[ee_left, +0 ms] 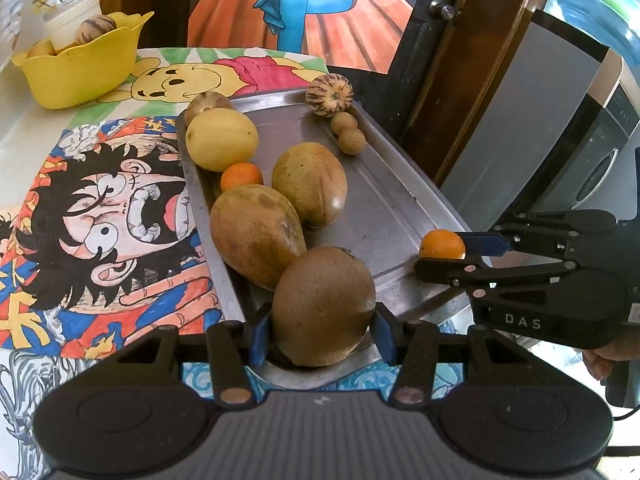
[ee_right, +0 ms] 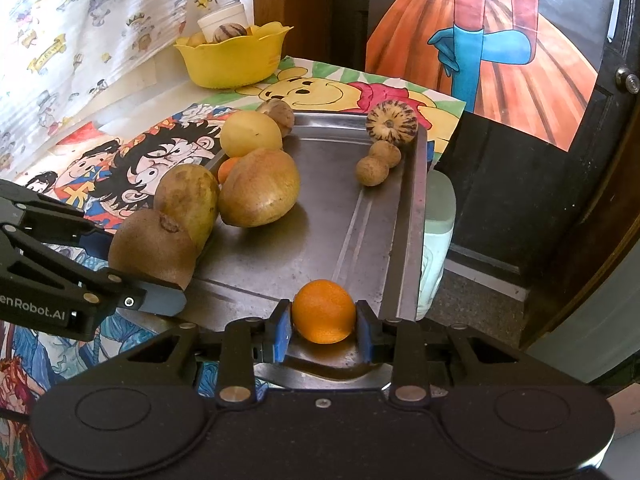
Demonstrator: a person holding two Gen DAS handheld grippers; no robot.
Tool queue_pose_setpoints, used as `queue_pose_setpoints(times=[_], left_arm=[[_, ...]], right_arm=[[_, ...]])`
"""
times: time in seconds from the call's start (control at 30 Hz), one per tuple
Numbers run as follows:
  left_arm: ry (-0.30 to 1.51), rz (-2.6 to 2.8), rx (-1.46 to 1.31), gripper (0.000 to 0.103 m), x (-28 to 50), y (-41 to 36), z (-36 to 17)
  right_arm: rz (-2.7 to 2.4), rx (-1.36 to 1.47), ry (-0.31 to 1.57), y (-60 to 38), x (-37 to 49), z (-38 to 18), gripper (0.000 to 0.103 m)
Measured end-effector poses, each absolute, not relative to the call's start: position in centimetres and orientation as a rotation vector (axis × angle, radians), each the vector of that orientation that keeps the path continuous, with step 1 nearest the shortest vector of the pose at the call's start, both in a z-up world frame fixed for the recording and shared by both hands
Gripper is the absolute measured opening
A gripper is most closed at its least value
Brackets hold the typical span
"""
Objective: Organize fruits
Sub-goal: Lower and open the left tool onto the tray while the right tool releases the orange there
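At the far left corner of the table [ee_left: 24, 128] sits a yellow bowl [ee_left: 80, 72]; it holds a striped fruit [ee_left: 96, 30], a white cup [ee_left: 74, 20] and some yellow fruit.

Next to the right comes the metal tray [ee_left: 384, 208], its long side running from near to far. Along its left edge the fruits lie in a row, touching: a small brown fruit [ee_left: 206, 104] at the far left corner, then a round yellow fruit [ee_left: 222, 140], a small orange [ee_left: 241, 176], and two big brown mangoes [ee_left: 256, 234] [ee_left: 310, 184] that lie long-ways toward the far end.

At the near left corner the left gripper [ee_left: 323, 330] holds a brown kiwi [ee_left: 323, 306], its blue pads pressed on both sides; the kiwi's long side points away from the gripper.

The middle of the tray is bare, with room to move.

Along the right edge, at the far corner, sit a striped round fruit [ee_left: 330, 92] and two small brown balls [ee_left: 348, 132] just beside it, touching each other.

At the near right edge the right gripper [ee_right: 323, 330] is squeezed narrow on a little orange fruit [ee_right: 323, 311]; it rests on the tray floor, close to the rim. Past that rim the table ends.
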State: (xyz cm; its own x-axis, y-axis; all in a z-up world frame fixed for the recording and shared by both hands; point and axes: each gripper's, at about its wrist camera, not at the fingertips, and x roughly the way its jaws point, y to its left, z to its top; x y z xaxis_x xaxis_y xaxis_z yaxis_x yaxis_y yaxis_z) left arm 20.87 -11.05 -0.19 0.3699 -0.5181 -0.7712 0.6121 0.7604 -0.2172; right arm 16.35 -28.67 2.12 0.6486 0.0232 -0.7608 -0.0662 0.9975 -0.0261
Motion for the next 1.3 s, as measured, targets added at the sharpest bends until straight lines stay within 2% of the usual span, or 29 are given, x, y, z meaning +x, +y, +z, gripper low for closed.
queue_pose_setpoints(times=[0.4,1.1,1.2,1.3], left_arm=[[0.954,-0.68,0.08,0.058,20.6,-10.9,-0.4],[0.865,-0.612,0.022,0.059,19.0,-10.6,-0.6],[0.843,-0.64,0.015,0.063,18.8,-10.2,-0.9],[0.798,-0.648,0.012,0.072,18.2,-9.9,-0.6]], right_arm=[[0.057,-0.067,0.835,-28.6,16.0,1.8,0.038],[0.193,-0.151,0.742,-30.1,15.5,1.1,0.046],[0.198,-0.148,0.724,-30.1,15.4,1.0,0.05],[0.203,-0.136,0.679,-30.1,14.9,1.0,0.056]])
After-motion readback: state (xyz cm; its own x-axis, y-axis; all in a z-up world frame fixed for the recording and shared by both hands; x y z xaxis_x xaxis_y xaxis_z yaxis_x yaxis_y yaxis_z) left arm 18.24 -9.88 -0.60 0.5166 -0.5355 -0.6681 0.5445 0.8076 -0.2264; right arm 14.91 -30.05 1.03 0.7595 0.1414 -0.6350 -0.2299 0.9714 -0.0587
